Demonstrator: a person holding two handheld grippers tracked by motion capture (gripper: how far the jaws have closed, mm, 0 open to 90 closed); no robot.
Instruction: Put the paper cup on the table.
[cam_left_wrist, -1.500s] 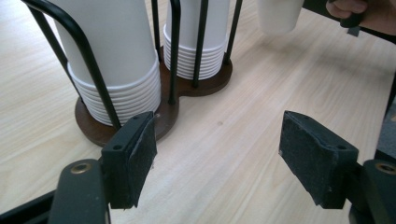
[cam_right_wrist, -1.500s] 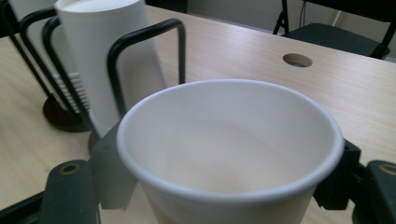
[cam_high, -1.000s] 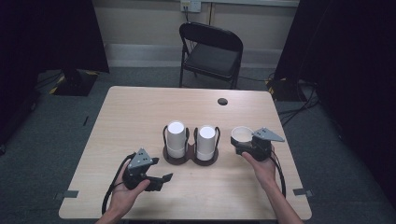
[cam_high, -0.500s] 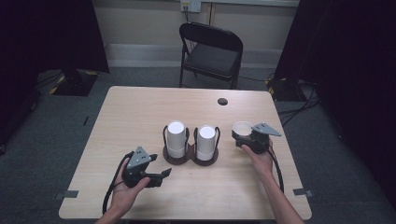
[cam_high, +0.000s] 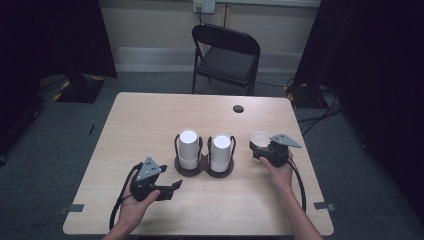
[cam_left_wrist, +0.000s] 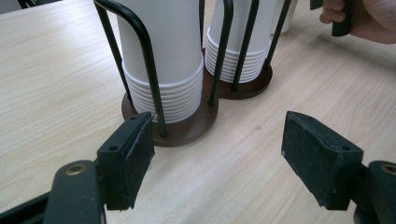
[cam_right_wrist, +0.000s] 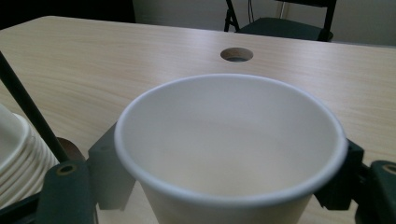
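Observation:
A double wire cup holder (cam_high: 202, 170) stands mid-table with two stacks of white paper cups (cam_high: 189, 147) (cam_high: 221, 150), upside down. My left gripper (cam_high: 175, 186) rests near the front left of it, open; between its jaws (cam_left_wrist: 219, 154) I see the holder's brown base (cam_left_wrist: 187, 128) and the nearer stack (cam_left_wrist: 163, 56) just ahead. My right gripper (cam_high: 263, 149) is to the right of the holder, shut on a single upright white paper cup (cam_high: 261, 139). The cup (cam_right_wrist: 229, 140) sits between both pads, mouth up and empty.
A round cable hole (cam_high: 238, 108) is in the table toward the far side. A black folding chair (cam_high: 227, 52) stands behind the table. Cables trail from both grippers toward the front edge. Bare tabletop (cam_high: 150, 120) lies left of and behind the holder.
My right gripper, with the cup in it, has moved slightly away from me. The left gripper has barely shifted.

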